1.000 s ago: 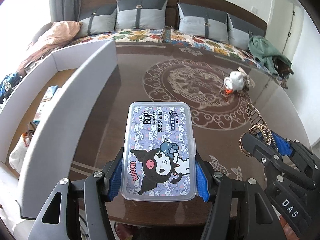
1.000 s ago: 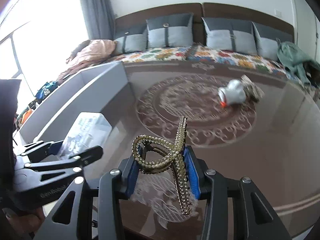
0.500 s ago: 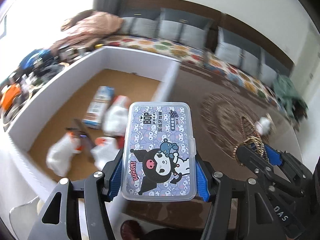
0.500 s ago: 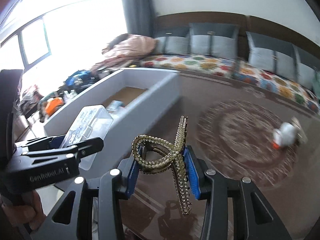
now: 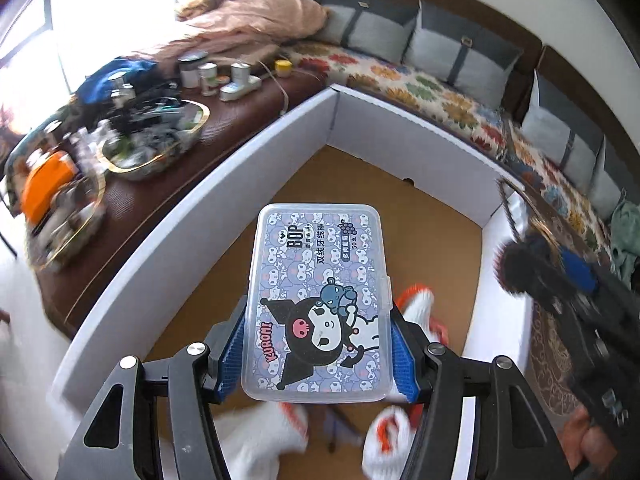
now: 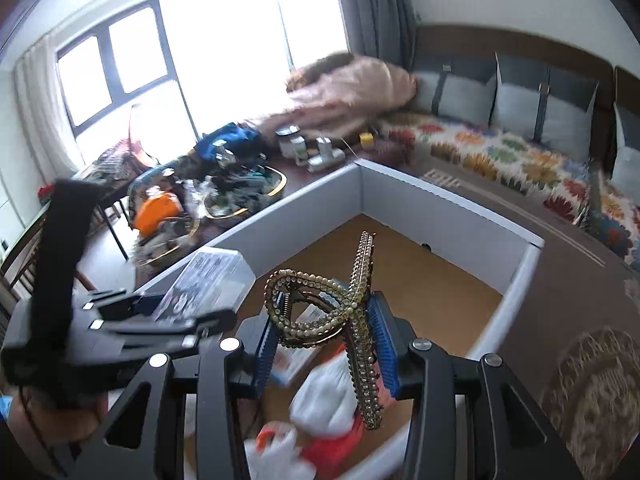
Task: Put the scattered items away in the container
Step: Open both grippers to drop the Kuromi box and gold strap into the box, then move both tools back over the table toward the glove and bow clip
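- The left tool is clamped on a clear flat plastic case with a cartoon lid, above the white cardboard box with a brown floor.
- The right tool is clamped on a gold beaded hair claw, over the same box, white bundles at 6 o'clock.

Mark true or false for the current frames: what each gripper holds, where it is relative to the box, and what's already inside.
1. The left gripper is shut on the floss pick case. True.
2. The right gripper is open. False: its fingers clamp the hair claw clip.
3. Both held items hang over the white box. True.
4. The box has nothing in it. False: white and orange gloves lie on its brown floor.
5. The case lid is open. False: it is closed.
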Tool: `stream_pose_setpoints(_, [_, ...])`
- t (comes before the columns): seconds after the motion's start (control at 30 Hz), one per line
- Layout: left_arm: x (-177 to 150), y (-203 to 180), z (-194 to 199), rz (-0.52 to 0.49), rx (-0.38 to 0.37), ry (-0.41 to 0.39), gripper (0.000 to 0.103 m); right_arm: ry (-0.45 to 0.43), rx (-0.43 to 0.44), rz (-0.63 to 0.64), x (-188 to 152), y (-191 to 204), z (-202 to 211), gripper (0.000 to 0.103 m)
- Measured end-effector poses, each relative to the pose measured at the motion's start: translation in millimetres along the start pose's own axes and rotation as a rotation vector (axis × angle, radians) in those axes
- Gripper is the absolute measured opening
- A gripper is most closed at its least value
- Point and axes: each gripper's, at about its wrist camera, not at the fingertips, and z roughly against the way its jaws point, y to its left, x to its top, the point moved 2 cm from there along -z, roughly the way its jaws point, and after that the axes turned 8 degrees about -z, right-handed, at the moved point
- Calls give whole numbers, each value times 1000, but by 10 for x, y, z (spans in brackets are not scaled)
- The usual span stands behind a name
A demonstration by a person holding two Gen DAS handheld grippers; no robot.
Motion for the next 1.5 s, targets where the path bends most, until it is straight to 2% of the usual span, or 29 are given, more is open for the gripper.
stream_pose_setpoints(0.03, [89, -46, -122, -8, -16, 16, 60, 8, 11, 9, 108, 49, -125, 43])
stream_pose_setpoints(0.1, [266, -139, -366, -23, -48, 49, 60, 65, -25, -3, 273, -105, -423, 43])
stream_pose_setpoints(0.17, [412, -240, -558, -32, -82, 71, 60, 92, -40, -53, 410, -284, -592, 43])
stream_pose_setpoints(0.2, [497, -312, -671, -34, -122, 84, 60, 105, -48, -79, 478, -373, -677, 43])
stream_pose_setpoints(0.3, [655, -482, -884, -51, -196, 113, 60, 120, -120, -153, 636, -642, -772, 44])
stream_pose_setpoints(0.33, [678, -525, -925, -62, -181, 125, 61, 108, -138, -156, 666, -693, -765, 46])
stream_pose_setpoints(0.4, [707, -583, -980, -75, -153, 140, 70, 115, -144, -188, 713, -796, -751, 54])
stream_pose_setpoints(0.43, [713, -596, -991, -76, -141, 143, 79, 107, -140, -192, 678, -798, -704, 55])
stream_pose_setpoints(0.7, [431, -419, -624, -28, -72, 80, 82, 46, -111, -224, 401, -821, -331, 56])
stream_pose_setpoints(0.93, [76, -631, -171, -82, -64, 21, 82, -8, -85, -251, 158, -841, -5, 56])
stream_pose_setpoints(1.1, [-161, -813, 181, -89, -74, -31, 82, -34, -138, -178, -81, -704, 372, 56])
stream_pose_setpoints(1.23, [-348, -959, 424, -85, -84, -58, 82, -16, -251, -93, -286, -639, 711, 56])
stream_pose_setpoints(1.37, [-553, -1155, 654, -94, -94, -78, 82, -35, -306, -60, -466, -646, 1082, 56])
stream_pose_setpoints(1.5, [-694, -1433, 802, -148, -91, -84, 82, -47, -348, -48, -668, -711, 1407, 56])
